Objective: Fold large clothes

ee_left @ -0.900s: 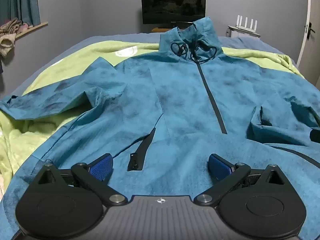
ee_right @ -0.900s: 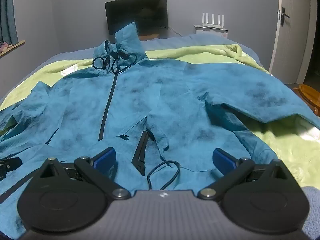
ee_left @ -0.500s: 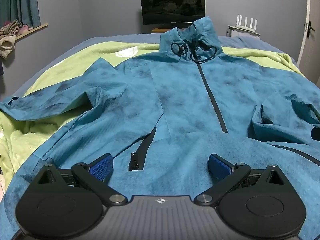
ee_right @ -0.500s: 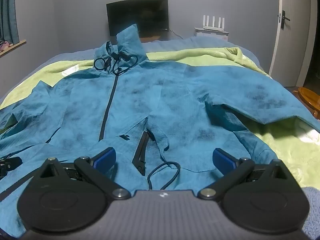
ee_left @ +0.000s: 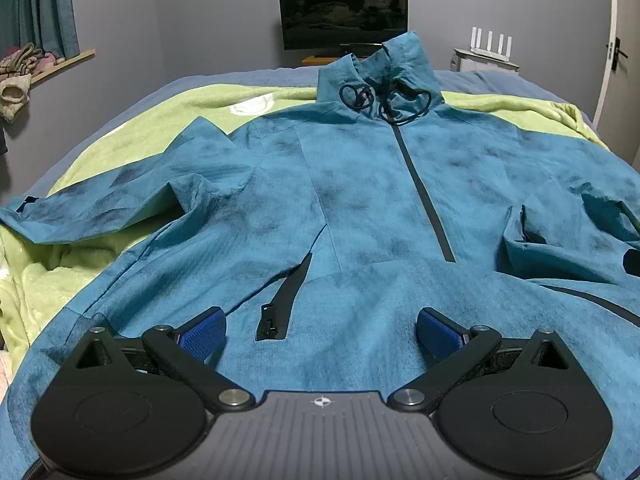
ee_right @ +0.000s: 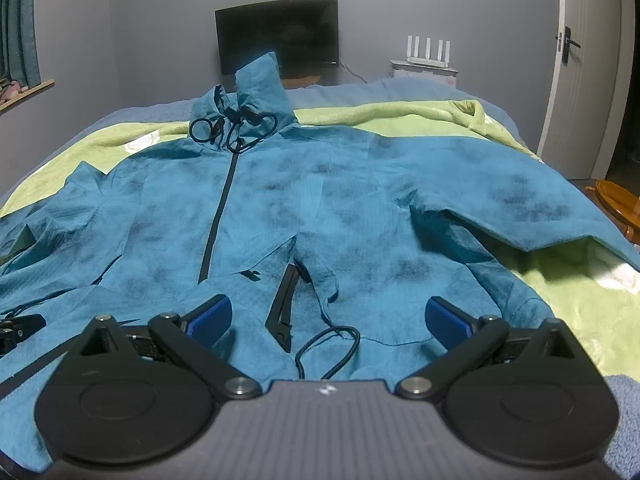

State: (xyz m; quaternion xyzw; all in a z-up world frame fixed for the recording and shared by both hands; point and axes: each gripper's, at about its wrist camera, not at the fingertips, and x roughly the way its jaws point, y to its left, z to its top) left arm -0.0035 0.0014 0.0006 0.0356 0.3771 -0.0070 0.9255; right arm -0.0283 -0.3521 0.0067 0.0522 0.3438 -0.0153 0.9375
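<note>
A large teal jacket (ee_left: 360, 208) lies spread face up on the bed, its hood towards the far wall and both sleeves stretched outward; the right wrist view shows the same jacket (ee_right: 340, 216). A dark zipper (ee_left: 424, 200) runs down the chest, with black drawcords (ee_left: 384, 100) looped at the collar. My left gripper (ee_left: 320, 330) hovers open over the hem near a pocket zipper (ee_left: 280, 304). Above the hem on the other side, my right gripper (ee_right: 328, 320) stands open over a loose black cord loop (ee_right: 328, 348). Nothing lies between either pair of pads.
A light green blanket (ee_left: 120, 144) covers the bed under the jacket. A dark monitor (ee_left: 344, 12) and a white router (ee_left: 492, 42) stand by the far wall. A door (ee_right: 588, 64) and a wooden stool (ee_right: 616, 200) are at the right. Clothes lie on a windowsill (ee_left: 24, 64).
Both grippers have shifted only slightly over the hem; the jacket lies as before and both stay open.
</note>
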